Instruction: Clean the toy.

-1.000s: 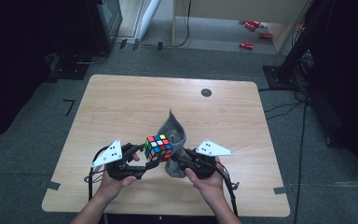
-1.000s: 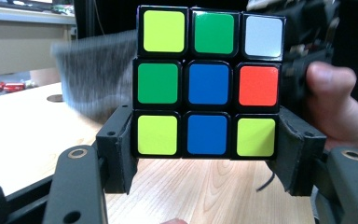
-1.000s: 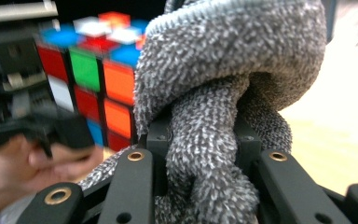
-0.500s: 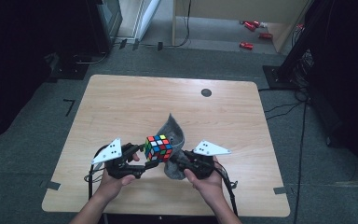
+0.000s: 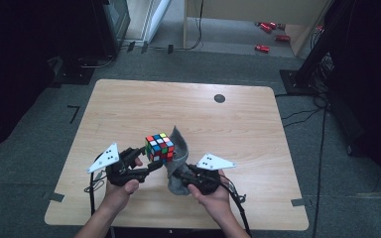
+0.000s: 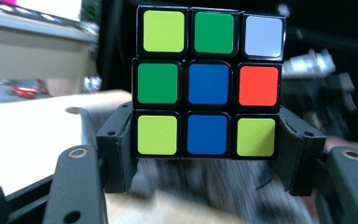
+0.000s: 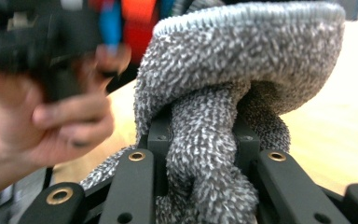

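Observation:
A scrambled puzzle cube [image 5: 159, 147] [image 6: 207, 81] with coloured stickers hangs above the table's near half. My left gripper [image 5: 151, 161] [image 6: 205, 140] is shut on its bottom layer, one black jaw on each side. A grey terry cloth [image 5: 178, 156] [image 7: 228, 93] rises beside the cube's right face and touches it. My right gripper [image 5: 177, 174] [image 7: 204, 140] is shut on a bunched fold of that cloth, and the rest drapes over the jaws. In the right gripper view the hand [image 7: 51, 121] that holds the left gripper appears blurred at the left.
The wooden table [image 5: 129, 106] has a round black grommet [image 5: 220, 98] near its far edge. Beyond the table lie grey floor, dark equipment at the left and a black stand [image 5: 312, 59] with cables at the right. Red objects [image 5: 270, 37] lie on the floor far back.
The right hand with the cloth has shifted slightly down and toward the cube. The left gripper keeps the cube still.

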A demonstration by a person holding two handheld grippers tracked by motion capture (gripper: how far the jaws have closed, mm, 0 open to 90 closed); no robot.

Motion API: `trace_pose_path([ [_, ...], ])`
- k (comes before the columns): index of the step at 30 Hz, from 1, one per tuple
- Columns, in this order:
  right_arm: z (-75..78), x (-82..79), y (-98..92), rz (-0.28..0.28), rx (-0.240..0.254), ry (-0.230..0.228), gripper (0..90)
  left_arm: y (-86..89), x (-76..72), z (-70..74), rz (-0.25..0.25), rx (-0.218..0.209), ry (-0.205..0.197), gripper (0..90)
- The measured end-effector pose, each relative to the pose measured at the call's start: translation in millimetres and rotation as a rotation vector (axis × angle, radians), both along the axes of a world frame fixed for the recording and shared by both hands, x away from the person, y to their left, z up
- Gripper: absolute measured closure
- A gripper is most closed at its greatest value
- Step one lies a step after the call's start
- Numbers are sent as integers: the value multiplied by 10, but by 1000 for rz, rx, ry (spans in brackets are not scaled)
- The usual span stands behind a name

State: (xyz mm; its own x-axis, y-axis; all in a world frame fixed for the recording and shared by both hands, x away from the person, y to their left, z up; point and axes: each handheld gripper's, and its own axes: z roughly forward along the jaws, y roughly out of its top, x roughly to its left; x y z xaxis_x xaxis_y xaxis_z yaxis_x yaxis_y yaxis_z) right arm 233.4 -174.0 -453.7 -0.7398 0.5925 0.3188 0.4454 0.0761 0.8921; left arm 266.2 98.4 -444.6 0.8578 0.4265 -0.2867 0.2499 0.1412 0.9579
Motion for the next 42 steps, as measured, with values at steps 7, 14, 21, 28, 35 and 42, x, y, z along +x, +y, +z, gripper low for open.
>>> trace_pose_path([
  [7,-11,-102,321,73,-24,-20,690,-137,-33,-73,-13,58,-10,348],
  [14,-56,50,-53,-148,78,39,689,-54,-24,-26,6,43,-14,348],
  [21,-45,-63,180,-27,-17,-1,676,-155,-52,-61,-7,95,-24,348],
  [28,-26,27,-17,-128,12,7,674,-96,-33,-42,23,105,-28,348],
  [35,-44,171,-482,-353,-136,-68,670,-77,15,-95,83,203,-31,348],
  [42,-303,374,-814,-490,-312,17,665,-83,118,-292,149,302,0,347],
])
